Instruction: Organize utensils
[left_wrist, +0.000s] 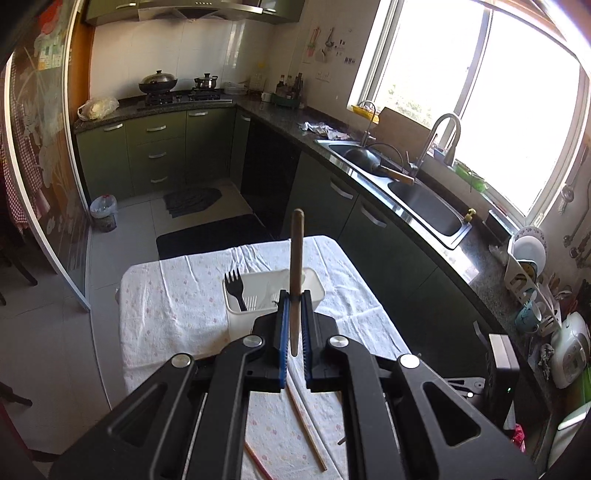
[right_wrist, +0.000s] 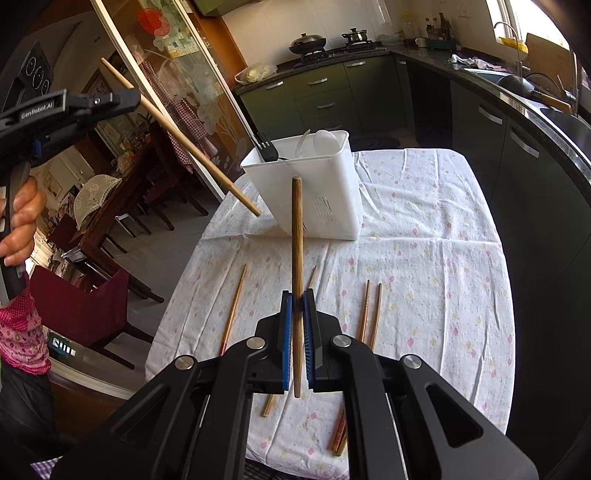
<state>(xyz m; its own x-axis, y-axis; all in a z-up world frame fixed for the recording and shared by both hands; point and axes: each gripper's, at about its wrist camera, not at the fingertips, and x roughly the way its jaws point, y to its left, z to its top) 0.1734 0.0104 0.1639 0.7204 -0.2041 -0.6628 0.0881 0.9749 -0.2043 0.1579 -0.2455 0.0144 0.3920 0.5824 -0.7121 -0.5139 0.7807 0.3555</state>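
While both your grippers are loaded, the stock runs as follows, largest item first. Table (right_wrist: 443, 229), under a white flower-print cloth: your work surface, bearing the holder and the loose sticks. Utensil holder (right_wrist: 325, 199), white plastic, slotted low on its wall, standing toward the far end of the cloth; it is the evident destination, and it already carries a black fork (right_wrist: 264, 146) upright at one side and what look like white plastic spoons, so sorting is part done. Left gripper (left_wrist: 293, 295), jaws drawn narrow on one wooden chopstick (left_wrist: 295, 266); you hold it poised above and just short of the holder, and from the right wrist view the stick slants down with its lower tip near the holder's left wall, apparently lined up for a drop into the bin. Right gripper (right_wrist: 297, 295), jaws likewise narrow, pinching a second chopstick (right_wrist: 296, 236) near its lower part so most of its length stands clear ahead, pointing toward the holder, which should ease tipping it in. Loose chopsticks (right_wrist: 371, 314), at least five, lying flat on the near cloth, two of them side by side to the right: these are judged the remainder to collect.
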